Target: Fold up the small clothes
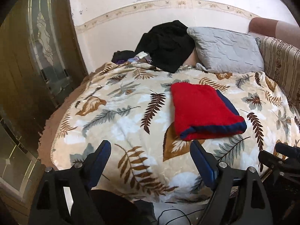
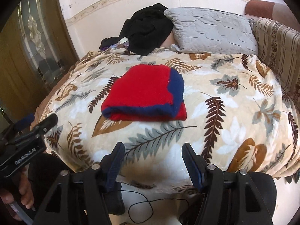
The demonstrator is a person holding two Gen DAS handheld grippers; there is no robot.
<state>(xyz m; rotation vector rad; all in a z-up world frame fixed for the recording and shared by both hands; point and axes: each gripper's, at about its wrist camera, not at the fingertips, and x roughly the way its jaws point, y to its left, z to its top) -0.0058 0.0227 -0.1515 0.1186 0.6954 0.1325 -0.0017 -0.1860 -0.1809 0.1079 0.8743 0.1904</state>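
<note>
A folded red garment with navy trim [image 1: 204,110] lies flat on the leaf-print blanket [image 1: 120,123]; it also shows in the right wrist view [image 2: 144,95]. My left gripper [image 1: 150,150] is open and empty, held back near the bed's front edge, below and left of the garment. My right gripper [image 2: 152,151] is open and empty, held at the front edge just below the garment. The right gripper shows at the right edge of the left wrist view [image 1: 279,159]. The left gripper shows at the left of the right wrist view [image 2: 31,129].
A grey quilted pillow [image 1: 226,50] and a pile of black clothes [image 1: 166,45] lie at the head of the bed by the wall. A striped headboard [image 1: 281,61] runs along the right. A wooden glass-panelled door [image 1: 37,56] stands left. A black cable [image 2: 150,206] lies on the floor.
</note>
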